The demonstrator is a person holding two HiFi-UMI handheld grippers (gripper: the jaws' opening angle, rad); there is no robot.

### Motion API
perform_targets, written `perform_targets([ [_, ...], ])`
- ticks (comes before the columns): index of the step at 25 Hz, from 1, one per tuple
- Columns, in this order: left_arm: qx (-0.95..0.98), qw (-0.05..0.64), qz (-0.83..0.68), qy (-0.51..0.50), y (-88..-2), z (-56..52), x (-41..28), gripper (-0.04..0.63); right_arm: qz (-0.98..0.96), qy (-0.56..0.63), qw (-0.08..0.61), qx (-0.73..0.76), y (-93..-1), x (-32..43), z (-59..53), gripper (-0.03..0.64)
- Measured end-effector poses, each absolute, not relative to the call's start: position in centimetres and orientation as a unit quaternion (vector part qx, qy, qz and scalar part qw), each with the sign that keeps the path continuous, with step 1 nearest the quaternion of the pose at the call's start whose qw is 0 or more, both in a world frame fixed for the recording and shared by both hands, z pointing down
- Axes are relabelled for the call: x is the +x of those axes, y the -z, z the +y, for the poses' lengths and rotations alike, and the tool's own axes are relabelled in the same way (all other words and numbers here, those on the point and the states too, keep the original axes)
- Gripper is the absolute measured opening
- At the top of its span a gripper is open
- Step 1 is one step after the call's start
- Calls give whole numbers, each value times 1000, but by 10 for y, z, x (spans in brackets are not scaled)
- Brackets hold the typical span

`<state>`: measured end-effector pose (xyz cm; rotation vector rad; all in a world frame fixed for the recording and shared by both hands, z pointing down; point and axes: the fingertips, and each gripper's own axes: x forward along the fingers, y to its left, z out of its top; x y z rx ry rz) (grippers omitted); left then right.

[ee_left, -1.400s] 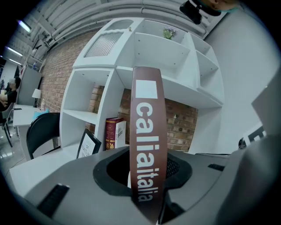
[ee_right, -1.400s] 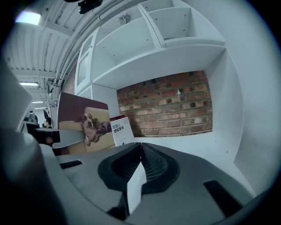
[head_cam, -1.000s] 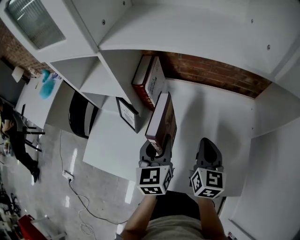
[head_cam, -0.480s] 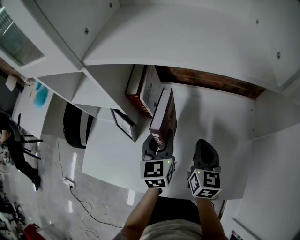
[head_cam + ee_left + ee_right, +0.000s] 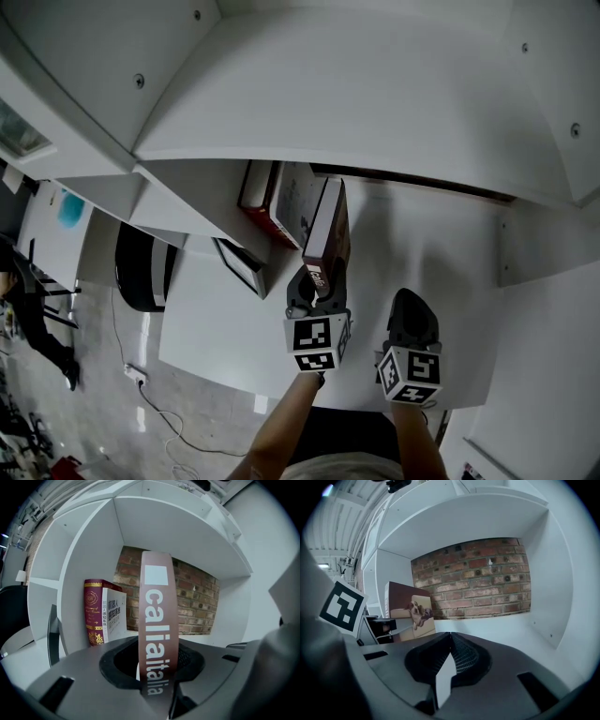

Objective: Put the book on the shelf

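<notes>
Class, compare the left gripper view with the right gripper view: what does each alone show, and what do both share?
Left only: the lettered spine of the brown book, clamped in the left gripper, and the spine of a red book. Right only: the brown book's dog-picture cover, the left gripper's marker cube, the right gripper shut, empty. Both: the brick wall and white shelf.

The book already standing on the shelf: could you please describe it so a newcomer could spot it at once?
Find the white shelf compartment backed by the brick wall. The book stands against its left wall. Unlike the brown book to its right, it has a dark red spine with gold ornament and a white cover.
</notes>
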<state>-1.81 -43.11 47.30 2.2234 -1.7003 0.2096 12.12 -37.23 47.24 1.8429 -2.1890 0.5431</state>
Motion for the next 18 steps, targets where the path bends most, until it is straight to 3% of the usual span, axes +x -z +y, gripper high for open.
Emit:
perform_targets([
  [18,771,179,-607,-73,-505,-469,-19,147,-727,-198,122,646,-487,125,-390,17],
])
